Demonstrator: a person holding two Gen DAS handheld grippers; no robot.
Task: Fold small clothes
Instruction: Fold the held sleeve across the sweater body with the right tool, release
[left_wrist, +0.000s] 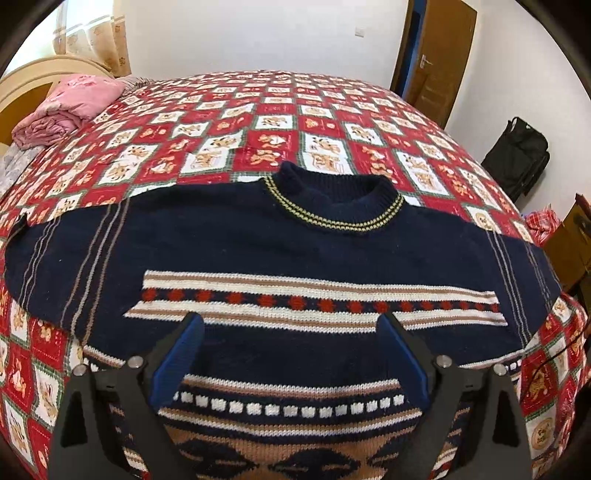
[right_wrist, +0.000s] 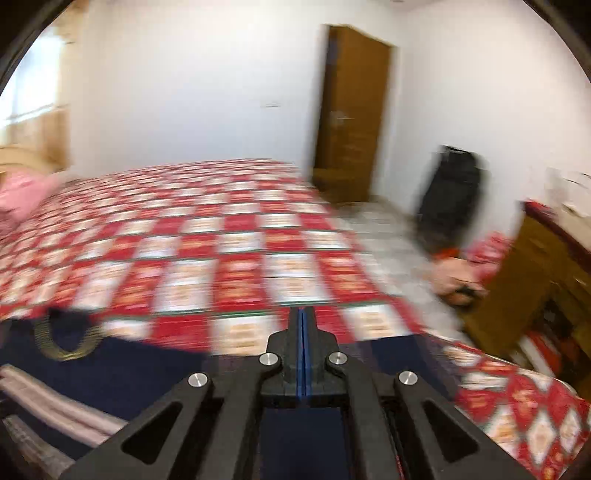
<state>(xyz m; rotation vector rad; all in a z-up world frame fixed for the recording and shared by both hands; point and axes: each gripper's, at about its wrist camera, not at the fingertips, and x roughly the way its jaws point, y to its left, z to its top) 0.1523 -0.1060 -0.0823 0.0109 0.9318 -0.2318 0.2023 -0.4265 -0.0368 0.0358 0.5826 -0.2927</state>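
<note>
While its blue-padded fingers stand wide apart with nothing between them, the left gripper (left_wrist: 290, 325) hovers over the lower front of the navy patterned sweater (left_wrist: 280, 251), holding no cloth. Over on the other side, the right gripper (right_wrist: 303, 332) is clenched tight, pads pressed together with no fabric visible between them, and its view is blurred; it sits above the sweater's right sleeve end, near the edge of the bed (left_wrist: 258, 110). Seen from the left wrist, the sweater lies flat and face up on the red checked bedspread, collar away from the camera, both sleeves spread straight out to the sides. By that look, no fold is made yet: the garment is only laid out. Sleeves and body all remain to be folded. A pink bundle (left_wrist: 70, 107) rests well apart near the headboard.
</note>
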